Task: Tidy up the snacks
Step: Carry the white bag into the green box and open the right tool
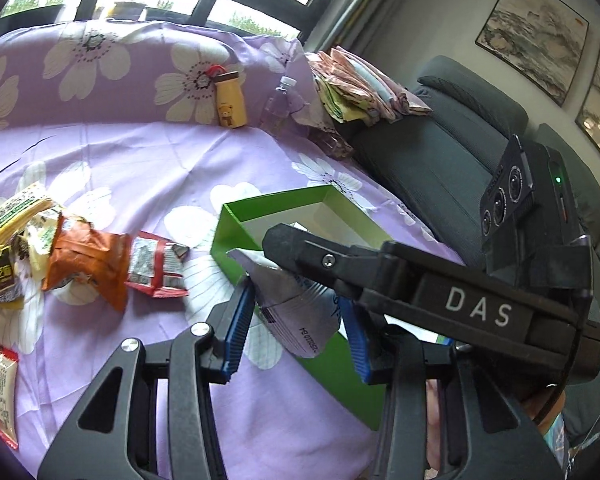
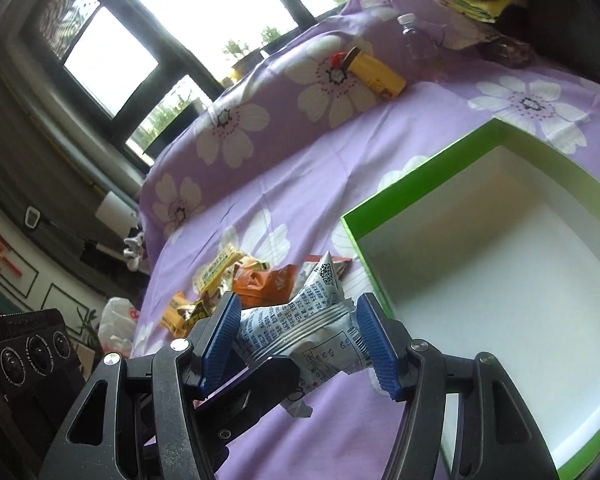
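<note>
Silver snack packet [image 2: 300, 332] sat crosswise between both claws: the right claw [image 2: 300, 336] pinched its printed middle, the left claw [image 1: 296, 316] gripped its other end. Green box [image 2: 500, 264] lay open just to the right in the right wrist view, nearer the right claw.

On the bed sheet [image 1: 140, 168] the pile of snack packets [image 1: 60, 256] lies left of the open box [image 1: 236, 232], while a small flask [image 1: 231, 102] and a water bottle [image 1: 278, 102] rest behind them against the raised, covered backrest.
</note>
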`<state>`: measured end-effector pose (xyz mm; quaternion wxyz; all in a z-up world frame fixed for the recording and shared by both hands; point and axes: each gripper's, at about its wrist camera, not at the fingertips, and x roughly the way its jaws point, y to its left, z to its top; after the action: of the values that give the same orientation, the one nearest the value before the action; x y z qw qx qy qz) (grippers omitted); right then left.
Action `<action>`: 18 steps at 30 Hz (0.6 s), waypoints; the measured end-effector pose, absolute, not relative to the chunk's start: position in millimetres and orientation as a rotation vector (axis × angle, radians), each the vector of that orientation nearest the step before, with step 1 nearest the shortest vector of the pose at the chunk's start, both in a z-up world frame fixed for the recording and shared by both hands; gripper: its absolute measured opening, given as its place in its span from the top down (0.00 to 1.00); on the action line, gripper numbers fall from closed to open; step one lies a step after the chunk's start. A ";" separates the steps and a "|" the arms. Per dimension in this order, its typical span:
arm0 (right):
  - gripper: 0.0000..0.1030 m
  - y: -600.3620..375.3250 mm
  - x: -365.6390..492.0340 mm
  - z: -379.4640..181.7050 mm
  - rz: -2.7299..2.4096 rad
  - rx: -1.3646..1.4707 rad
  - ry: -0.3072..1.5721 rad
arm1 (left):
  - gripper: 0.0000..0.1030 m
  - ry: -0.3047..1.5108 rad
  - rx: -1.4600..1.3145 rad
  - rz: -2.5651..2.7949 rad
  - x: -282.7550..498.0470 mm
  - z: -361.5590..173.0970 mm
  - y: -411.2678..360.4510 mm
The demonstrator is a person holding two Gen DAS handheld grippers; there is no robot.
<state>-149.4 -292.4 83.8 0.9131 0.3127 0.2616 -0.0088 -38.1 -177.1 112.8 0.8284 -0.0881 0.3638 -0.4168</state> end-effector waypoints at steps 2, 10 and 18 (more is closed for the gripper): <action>0.39 -305.7 -157.8 83.2 -0.060 0.667 0.524 | 0.59 0.780 -0.171 -0.921 -36.1 111.7 -191.5; 0.39 -345.8 -174.3 66.1 -0.174 0.775 0.514 | 0.65 0.837 -0.120 -0.981 -31.9 101.1 -239.4; 0.39 -369.6 -189.5 53.4 -0.228 0.866 0.497 | 0.66 0.897 -0.121 -1.032 -30.7 93.8 -265.3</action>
<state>-189.5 -369.6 53.4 0.8717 0.4143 0.2378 -0.1091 -30.7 -265.3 93.8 0.7737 -0.0557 0.4139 -0.4763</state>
